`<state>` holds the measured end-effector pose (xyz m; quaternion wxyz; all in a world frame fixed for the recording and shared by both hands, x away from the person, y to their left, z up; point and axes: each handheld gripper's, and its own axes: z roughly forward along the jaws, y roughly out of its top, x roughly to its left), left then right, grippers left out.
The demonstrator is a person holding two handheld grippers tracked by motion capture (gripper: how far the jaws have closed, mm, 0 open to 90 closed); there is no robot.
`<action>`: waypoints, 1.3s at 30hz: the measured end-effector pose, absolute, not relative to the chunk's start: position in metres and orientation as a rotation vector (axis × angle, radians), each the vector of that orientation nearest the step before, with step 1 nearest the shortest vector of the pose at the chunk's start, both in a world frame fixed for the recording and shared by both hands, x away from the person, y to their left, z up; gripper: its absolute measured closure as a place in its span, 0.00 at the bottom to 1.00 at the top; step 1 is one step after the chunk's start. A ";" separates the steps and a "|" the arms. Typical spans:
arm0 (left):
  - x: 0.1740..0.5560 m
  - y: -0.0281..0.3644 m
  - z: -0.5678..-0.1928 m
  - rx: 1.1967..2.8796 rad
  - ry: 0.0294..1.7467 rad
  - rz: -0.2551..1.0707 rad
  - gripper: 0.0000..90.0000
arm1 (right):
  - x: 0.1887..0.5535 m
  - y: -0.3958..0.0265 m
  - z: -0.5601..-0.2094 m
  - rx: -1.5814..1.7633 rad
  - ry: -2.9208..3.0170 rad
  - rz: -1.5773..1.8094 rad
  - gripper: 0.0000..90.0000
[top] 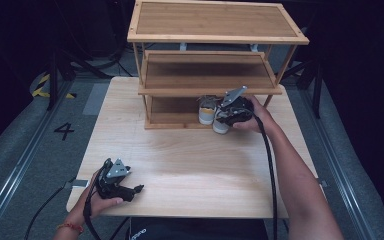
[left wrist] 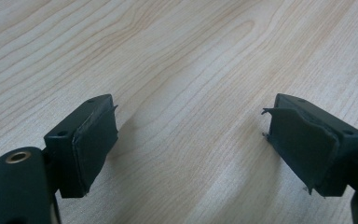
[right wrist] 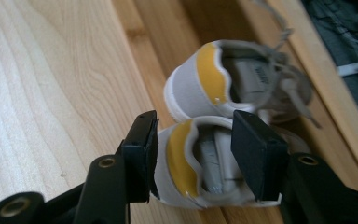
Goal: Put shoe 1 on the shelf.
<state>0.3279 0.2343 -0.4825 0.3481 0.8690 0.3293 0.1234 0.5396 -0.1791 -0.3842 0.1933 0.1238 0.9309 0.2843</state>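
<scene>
Left claw [top: 139, 189] rested at the near desk edge, right claw [right wrist: 193, 154] set around a shoe's heel at the rack.

The left claw is held low by the left hand [top: 100, 200] over the desk [top: 190, 160], jaws spread wide with nothing between. The right forearm is stretched forward to the wooden rack [top: 210, 30]; the right claw is released, one jaw outside the heel of the nearer shoe [right wrist: 186, 163], the other inside its opening. Both shoes are seen at the bottom shelf's front, the second shoe [right wrist: 214, 79] just beside.
</scene>
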 end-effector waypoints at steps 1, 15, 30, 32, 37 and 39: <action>0.328 0.234 -0.483 2.253 0.854 0.320 0.18 | 0.540 -0.179 -0.384 0.347 2.612 0.798 0.57; 0.328 0.234 -0.483 2.252 0.855 0.320 0.17 | 0.495 -0.216 -0.408 0.792 2.447 1.048 0.35; 0.328 0.234 -0.483 2.254 0.850 0.319 0.17 | 0.520 -0.199 -0.452 1.040 2.421 0.980 0.19; 0.328 0.234 -0.483 2.254 0.849 0.318 0.17 | 0.527 -0.199 -0.457 1.038 2.405 0.956 0.17; 0.328 0.234 -0.482 2.255 0.850 0.316 0.17 | 0.538 -0.202 -0.457 0.990 2.435 0.960 0.18; 0.328 0.235 -0.482 2.257 0.849 0.317 0.17 | 0.544 -0.203 -0.456 0.974 2.460 0.955 0.18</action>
